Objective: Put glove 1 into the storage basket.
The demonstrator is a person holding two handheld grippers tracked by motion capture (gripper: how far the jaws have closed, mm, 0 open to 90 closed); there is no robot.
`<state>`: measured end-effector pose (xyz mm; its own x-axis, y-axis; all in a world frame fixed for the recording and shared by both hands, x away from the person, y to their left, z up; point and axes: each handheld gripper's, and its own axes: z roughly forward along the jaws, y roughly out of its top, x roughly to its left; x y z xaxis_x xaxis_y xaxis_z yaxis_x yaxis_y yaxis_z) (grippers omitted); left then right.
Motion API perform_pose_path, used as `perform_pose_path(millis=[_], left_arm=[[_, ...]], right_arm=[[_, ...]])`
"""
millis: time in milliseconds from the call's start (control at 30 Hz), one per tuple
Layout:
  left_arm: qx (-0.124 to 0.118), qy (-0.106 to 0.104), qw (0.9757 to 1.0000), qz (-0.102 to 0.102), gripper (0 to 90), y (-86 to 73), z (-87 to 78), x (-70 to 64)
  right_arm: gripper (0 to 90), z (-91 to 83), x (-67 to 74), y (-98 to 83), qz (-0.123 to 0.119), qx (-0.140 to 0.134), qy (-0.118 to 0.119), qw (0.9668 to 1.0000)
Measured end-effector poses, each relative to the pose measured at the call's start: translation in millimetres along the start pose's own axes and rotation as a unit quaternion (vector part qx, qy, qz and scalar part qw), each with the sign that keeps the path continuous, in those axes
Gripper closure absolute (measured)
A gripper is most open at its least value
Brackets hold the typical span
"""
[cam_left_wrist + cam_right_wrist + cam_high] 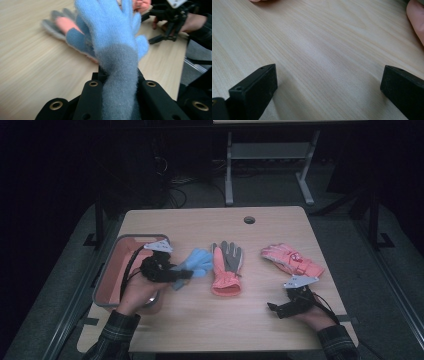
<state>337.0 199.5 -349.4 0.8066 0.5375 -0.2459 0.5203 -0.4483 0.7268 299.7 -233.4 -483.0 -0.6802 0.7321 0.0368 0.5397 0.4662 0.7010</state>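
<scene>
Dangling from the left gripper (176, 274), one blue glove (196, 262): fuzzy knit, pale blue fingers, greyer at the cuff. The gripper is clamped on the cuff end, seen close in the left gripper view, where the glove (113, 37) runs straight out from between the jaws, fingers farthest from the hand. Long axis: roughly level, pointing toward the middle of the bench (210, 320). The glove hangs just above the bench surface, its fingertips near a second glove.

Tray (107, 285): grey-rimmed, pinkish inside, at the left edge of the bench, directly behind the left hand. By my reckoning the glove is bound for it, so the move turns on swinging the gripper back leftward; the left hand is much the nearer.

Orange glove with grey fingers (226, 265): flat on the bench, centre, cuff toward the person.

Pink glove (292, 260): flat, right of centre, lying aslant.

Right gripper (280, 309): resting low at the bench's right front, jaws spread wide over bare wood, holding nothing.
</scene>
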Motion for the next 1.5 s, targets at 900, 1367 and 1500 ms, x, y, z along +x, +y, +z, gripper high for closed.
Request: perform_pose_path(millis=[900,1367,1500], left_arm=[[0.017,0.151,0.9839,-0.093,77.6,-53.4,-53.4,86.9],[0.063,0.165,0.9749,-0.136,77.0,-79.1,-33.9,118.3],[0.086,0.16,0.9727,-0.144,75.7,-82.8,-26.8,122.4]], right_arm=[[0.8,0.0,0.0,-0.1,-0.001,0.0,0.0,1.0],[0.8,-0.1,-0.4,0.1,-0.006,0.0,0.0,1.0],[0.8,0.3,-0.2,0.1,-0.006,-0.001,0.001,1.0]])
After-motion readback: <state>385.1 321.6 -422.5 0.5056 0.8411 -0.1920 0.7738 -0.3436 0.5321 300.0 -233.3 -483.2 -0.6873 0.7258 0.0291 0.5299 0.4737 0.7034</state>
